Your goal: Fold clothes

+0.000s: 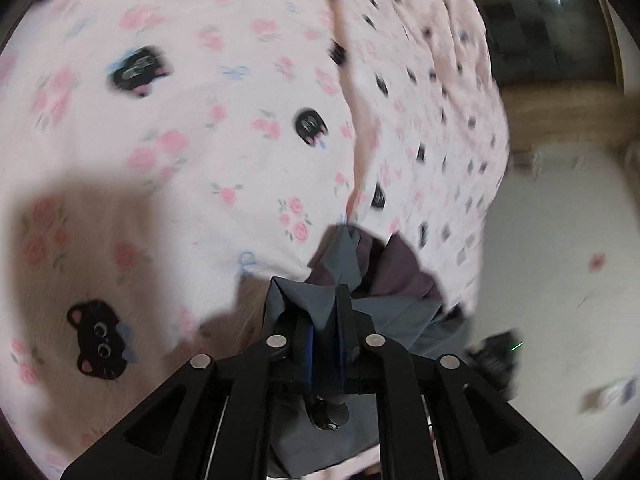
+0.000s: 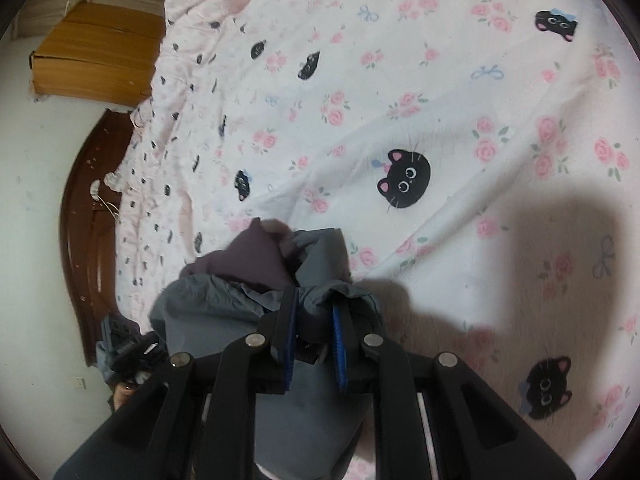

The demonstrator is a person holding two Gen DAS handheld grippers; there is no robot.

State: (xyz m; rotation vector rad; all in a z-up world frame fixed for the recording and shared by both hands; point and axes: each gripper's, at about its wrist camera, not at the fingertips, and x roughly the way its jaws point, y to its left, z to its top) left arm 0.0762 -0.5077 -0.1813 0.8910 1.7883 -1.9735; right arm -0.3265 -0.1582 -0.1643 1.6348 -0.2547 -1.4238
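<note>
A grey garment with a purple lining (image 1: 384, 276) hangs bunched from both grippers above a bed. My left gripper (image 1: 326, 312) is shut on a fold of the grey cloth; the view is blurred. In the right wrist view the same garment (image 2: 224, 300) drapes over and under the fingers. My right gripper (image 2: 316, 312) is shut on a wad of the grey cloth, with its blue pads (image 2: 340, 344) pressed against it. The rest of the garment hangs below out of sight.
The bed is covered by a pale pink sheet (image 2: 440, 80) printed with roses and black cat faces. A rumpled pink quilt (image 1: 432, 100) lies along one side. A dark wooden bed frame (image 2: 80, 240), a wooden cabinet (image 2: 100, 52) and white floor (image 1: 560, 240) lie beyond.
</note>
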